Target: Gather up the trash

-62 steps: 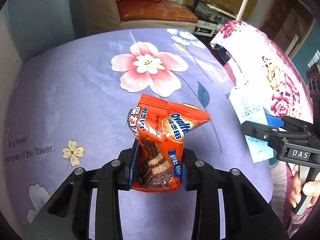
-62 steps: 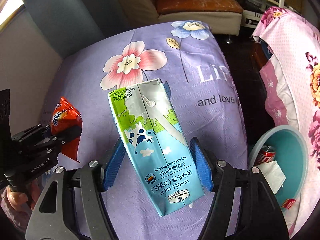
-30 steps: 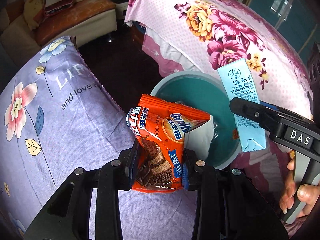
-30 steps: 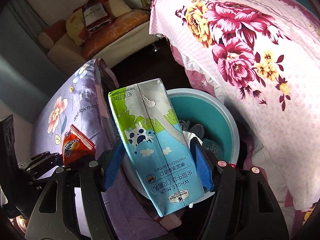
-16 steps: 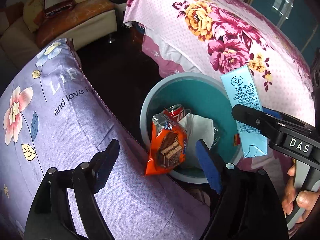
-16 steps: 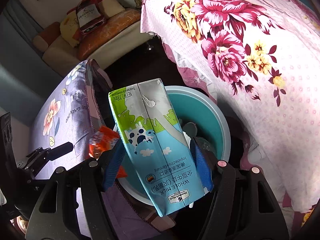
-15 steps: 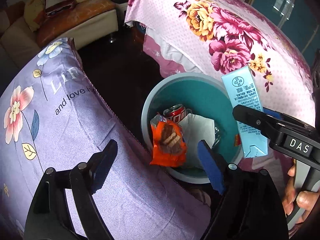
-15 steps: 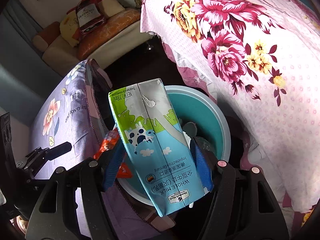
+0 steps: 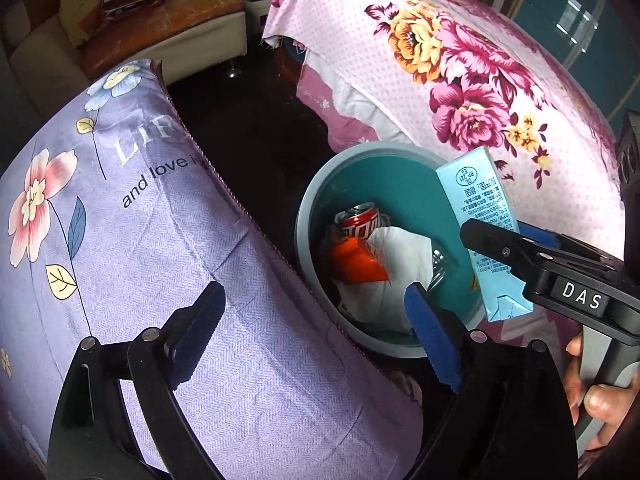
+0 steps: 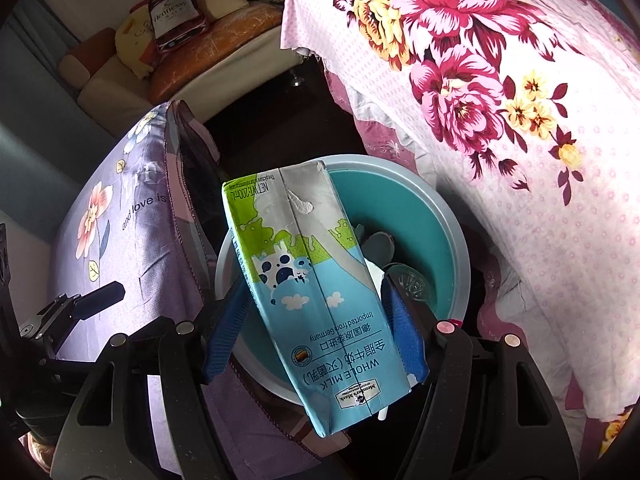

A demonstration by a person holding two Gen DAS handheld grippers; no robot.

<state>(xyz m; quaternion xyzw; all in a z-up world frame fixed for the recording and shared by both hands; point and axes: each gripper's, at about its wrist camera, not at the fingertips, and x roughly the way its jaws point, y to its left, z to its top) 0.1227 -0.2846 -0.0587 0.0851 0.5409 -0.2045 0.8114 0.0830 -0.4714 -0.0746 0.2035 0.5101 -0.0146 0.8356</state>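
Note:
My left gripper (image 9: 316, 332) is open and empty above the edge of the purple bed, beside a teal trash bin (image 9: 316, 200). The orange snack wrapper (image 9: 354, 260) lies inside the bin on white paper (image 9: 396, 256), next to a red can (image 9: 360, 218). My right gripper (image 10: 316, 332) is shut on a blue and green milk carton (image 10: 308, 280) and holds it over the bin (image 10: 436, 216). In the left wrist view the carton (image 9: 480, 232) hangs over the bin's right rim.
A purple flowered bedspread (image 9: 120, 220) lies left of the bin. A pink flowered cover (image 9: 460, 72) drapes to the right and behind. A dark floor gap (image 9: 248, 120) runs between them. A sofa with cushions (image 9: 140, 20) stands at the back.
My left gripper opened and let go of the orange wrapper, which fell into the bin and now lies on the paper. The right gripper still holds the carton over the bin.

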